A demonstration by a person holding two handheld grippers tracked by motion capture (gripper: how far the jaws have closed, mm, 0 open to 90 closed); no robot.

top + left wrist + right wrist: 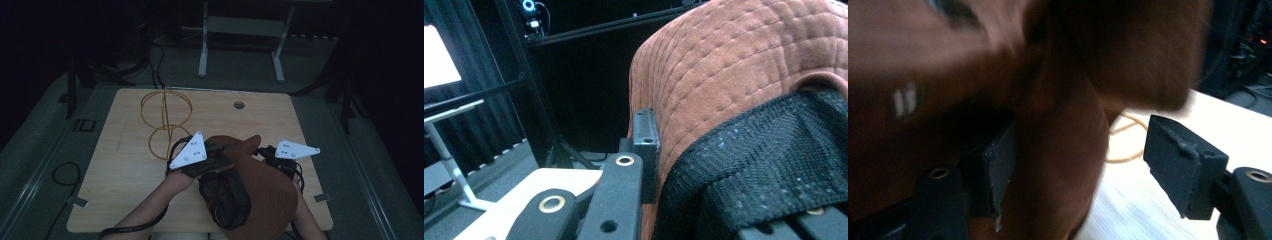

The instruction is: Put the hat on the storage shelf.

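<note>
Left gripper (220, 152) pinches the rust-brown quilted hat (265, 195) at its brim, jaws pressed together on the fabric; hat hangs above the near right part of the table (125, 165). Right gripper (262, 150) jaws spread, one pad against the hat fabric, the other pad clear of it. No readable writing; a blurred white mark on the hat inside, in the right gripper view, can't be read. Left gripper view shows quilt stitching and black knit lining (764, 165). High view shows a gold wire stand (165, 122) on the table behind the hat.
</note>
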